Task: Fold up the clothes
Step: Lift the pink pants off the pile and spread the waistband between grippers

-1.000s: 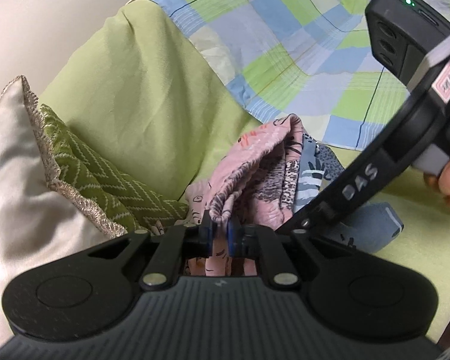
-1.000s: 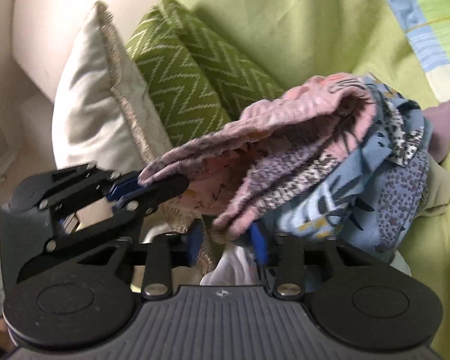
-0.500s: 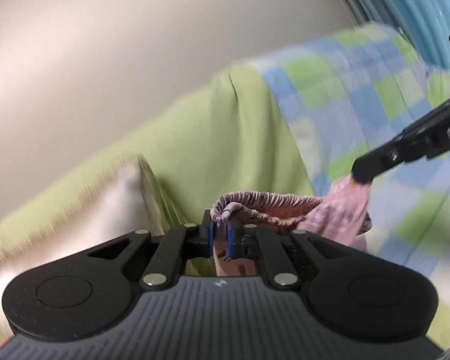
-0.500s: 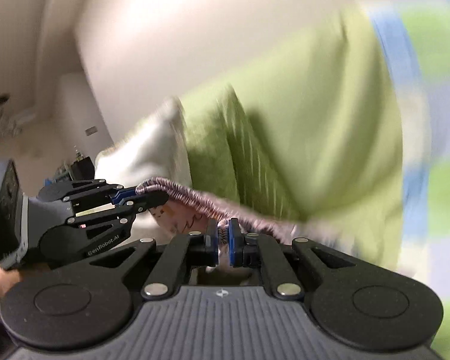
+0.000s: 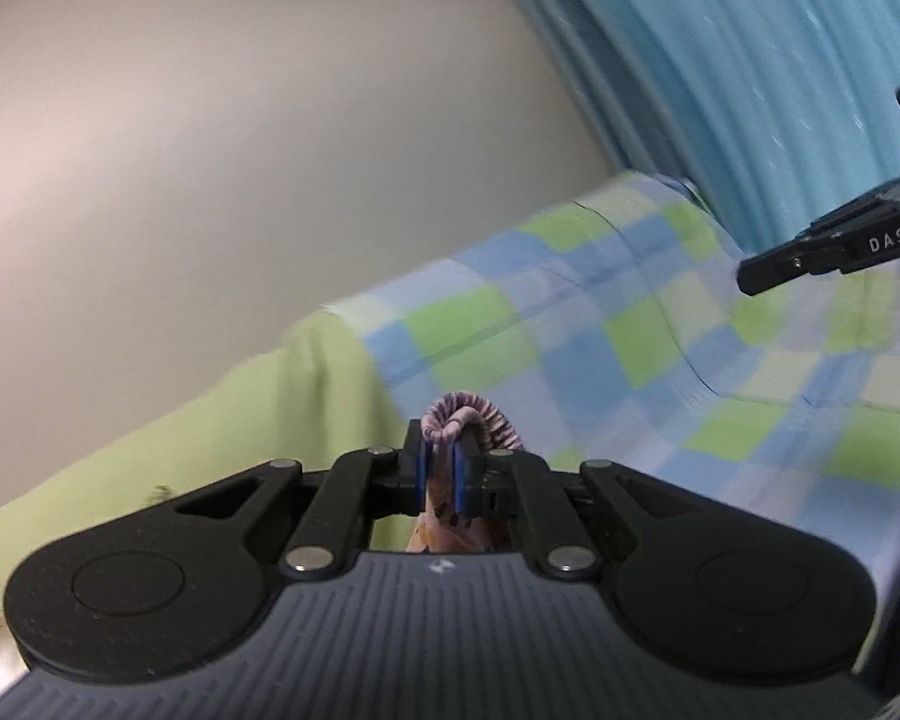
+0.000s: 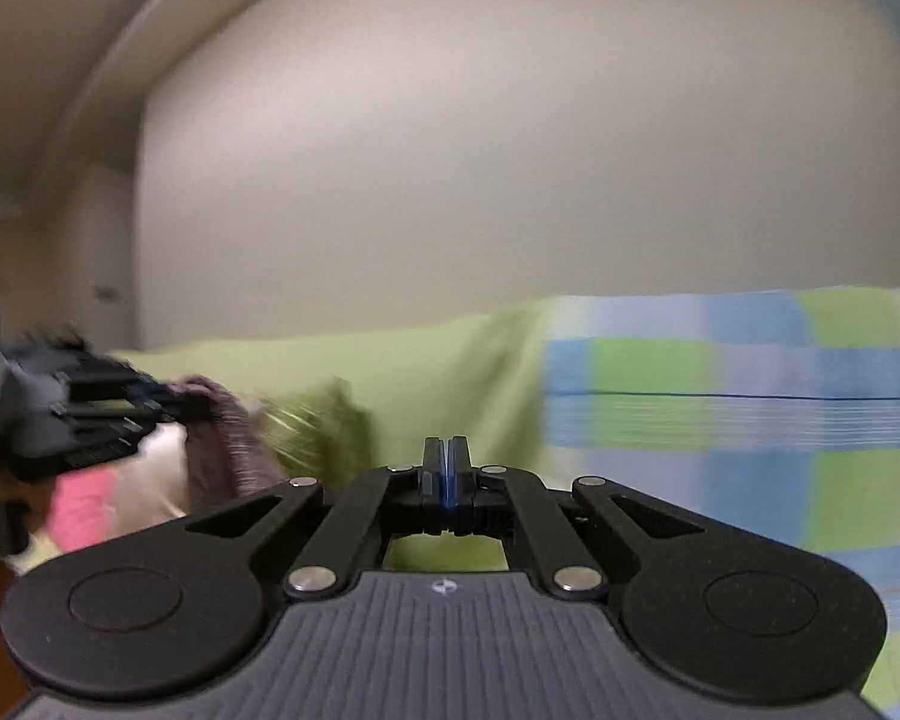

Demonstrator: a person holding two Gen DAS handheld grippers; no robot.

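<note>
Left wrist view: left gripper [image 5: 442,468] jaws pinch the pink garment [image 5: 468,420], its elastic edge bunched above them; right gripper [image 6: 445,468] jaws pressed together, empty

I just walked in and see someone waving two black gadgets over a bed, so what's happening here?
A person is folding laundry with a handheld two-finger gripper in each hand. The left gripper is clamped on the elastic waistband of a pink patterned garment, lifted above the bed's green sheet and checked blue-and-green blanket. The right gripper is shut with nothing visible between its fingers. No fold is made yet; the views are blurred.
</note>
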